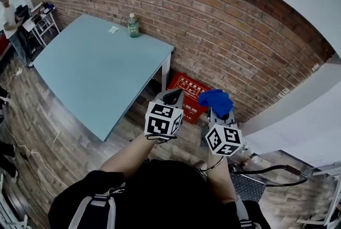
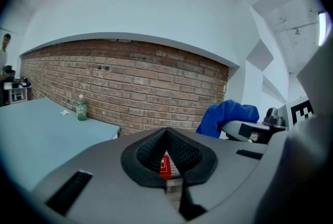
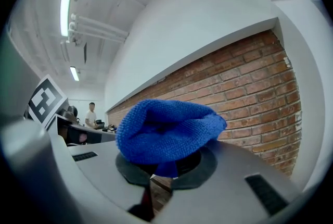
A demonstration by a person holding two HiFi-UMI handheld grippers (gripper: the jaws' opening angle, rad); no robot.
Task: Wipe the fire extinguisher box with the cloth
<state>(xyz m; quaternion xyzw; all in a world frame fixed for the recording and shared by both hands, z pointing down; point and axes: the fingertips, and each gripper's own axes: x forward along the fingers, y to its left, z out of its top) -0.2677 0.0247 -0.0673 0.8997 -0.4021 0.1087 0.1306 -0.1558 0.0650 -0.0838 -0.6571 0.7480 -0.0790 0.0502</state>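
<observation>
**Head view.** I see the left gripper [image 1: 171, 97] and the right gripper [image 1: 219, 112] held side by side above the floor, facing the wall [image 1: 240, 36]. The cloth [image 1: 215, 100] sits bunched at the right gripper's tip. The box [image 1: 186, 89] stands on the floor against the wall, beyond both grippers and just beside the table [image 1: 96, 73]. A bottle [image 1: 133, 25] stands at the table's far edge.

**Left gripper view.** The left gripper [image 2: 167, 137] has its jaws closed tip to tip and grips nothing. Through the hollow below the tips I see a sliver of the box [image 2: 164, 165], well beyond the jaws. The cloth [image 2: 229, 116] shows at right.

**Right gripper view.** The right gripper [image 3: 165, 168] has its jaws clamped on a lower fold of the cloth [image 3: 166, 132]. The rest of the cloth bulges over the tips.
</observation>
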